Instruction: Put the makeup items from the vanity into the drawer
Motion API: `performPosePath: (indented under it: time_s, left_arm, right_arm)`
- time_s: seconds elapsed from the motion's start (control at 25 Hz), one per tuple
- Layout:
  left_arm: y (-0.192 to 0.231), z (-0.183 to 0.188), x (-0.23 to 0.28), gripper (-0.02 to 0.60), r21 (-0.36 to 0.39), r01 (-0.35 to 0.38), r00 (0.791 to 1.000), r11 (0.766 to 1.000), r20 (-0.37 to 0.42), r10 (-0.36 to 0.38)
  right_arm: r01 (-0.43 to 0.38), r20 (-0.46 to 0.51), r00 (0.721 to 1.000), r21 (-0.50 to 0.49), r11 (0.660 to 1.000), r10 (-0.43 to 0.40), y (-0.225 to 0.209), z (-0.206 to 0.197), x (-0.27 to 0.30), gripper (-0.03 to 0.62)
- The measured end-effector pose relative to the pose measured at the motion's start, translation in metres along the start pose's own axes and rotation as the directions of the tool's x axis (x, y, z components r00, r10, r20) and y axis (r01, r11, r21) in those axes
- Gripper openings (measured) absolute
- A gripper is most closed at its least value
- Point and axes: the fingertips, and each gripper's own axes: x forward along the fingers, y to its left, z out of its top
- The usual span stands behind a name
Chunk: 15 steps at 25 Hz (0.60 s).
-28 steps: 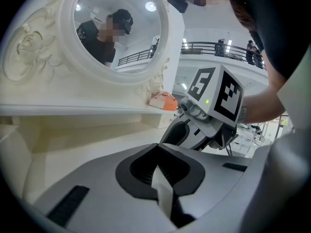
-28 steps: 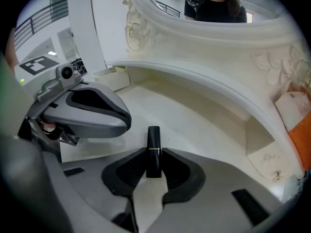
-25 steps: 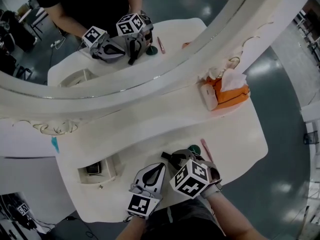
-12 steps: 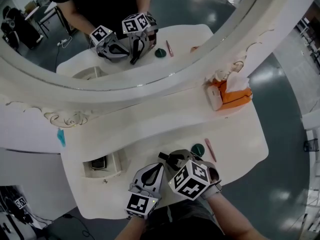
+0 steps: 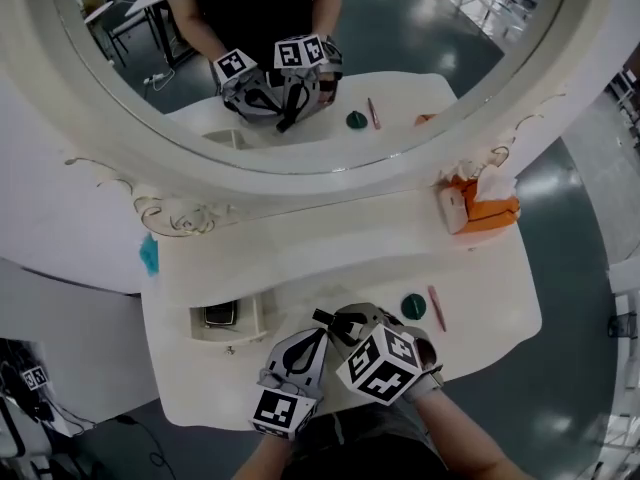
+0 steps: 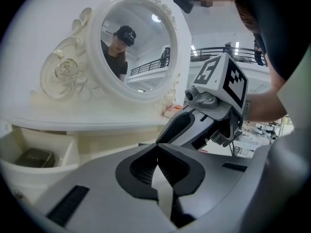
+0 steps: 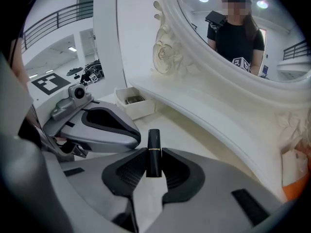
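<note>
My right gripper point(image 7: 154, 165) is shut on a black lipstick tube point(image 7: 154, 152) that stands upright between its pads; in the head view it hangs over the vanity's front edge point(image 5: 338, 320). My left gripper point(image 5: 318, 336) is beside it on the left, jaws shut and empty point(image 6: 157, 152). The small drawer point(image 5: 228, 320) stands open at the vanity's left with a dark compact point(image 5: 219, 316) inside. A green round compact point(image 5: 413, 306) and a pink pencil point(image 5: 436, 308) lie on the top to the right of my right gripper.
An orange tissue box point(image 5: 482, 208) sits at the back right of the white vanity top point(image 5: 330, 253). The oval mirror point(image 5: 300, 58) with its carved frame rises behind and reflects both grippers. A turquoise scrap point(image 5: 148, 255) hangs off the left edge.
Both grippers have drifted left along the front edge, away from the green compact and nearer the drawer. The head view has swung, showing more mirror. The lipstick stays gripped.
</note>
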Motion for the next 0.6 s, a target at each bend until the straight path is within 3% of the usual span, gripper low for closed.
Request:
performPosePath:
  time_s: [0.6]
  left_arm:
    - [0.046, 0.003, -0.058, 0.013, -0.055, -0.168, 0.983, 0.984, 0.065, 0.171]
  right_arm:
    - [-0.069, 0.02, 0.997, -0.17, 0.983, 0.074, 0.041, 0.063, 0.021, 0.106]
